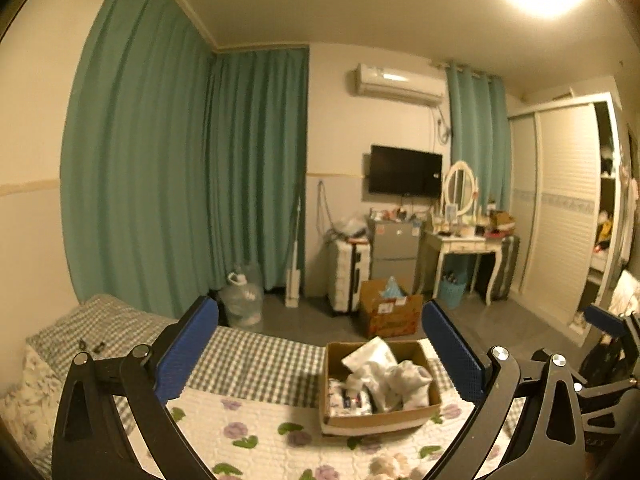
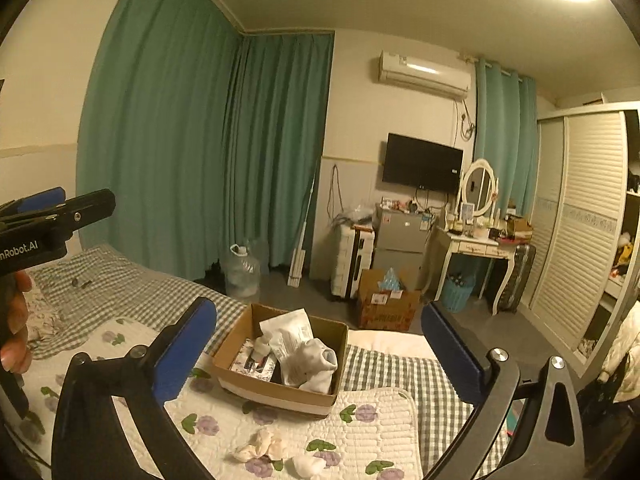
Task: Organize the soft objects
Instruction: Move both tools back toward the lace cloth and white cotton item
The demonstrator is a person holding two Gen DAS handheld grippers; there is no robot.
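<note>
A small cardboard box (image 1: 432, 404) (image 2: 234, 354) stands on the bed and holds white socks (image 1: 408, 384) (image 2: 316, 364), a white packet and small printed packs. A cream sock (image 2: 260, 446) and a white balled sock (image 2: 308, 465) lie loose on the floral quilt in front of the box; the cream one shows at the bottom edge of the left wrist view (image 1: 390, 466). My left gripper (image 1: 320, 350) is open and empty above the quilt. My right gripper (image 2: 320, 350) is open and empty, held above the quilt near the box.
The bed has a floral quilt (image 2: 224, 432) over a grey checked sheet (image 1: 256, 364). On the floor beyond are a larger cardboard box (image 1: 390, 314), a water jug (image 1: 242, 300), a suitcase, a dresser and a wardrobe (image 2: 580, 232). Green curtains line the walls.
</note>
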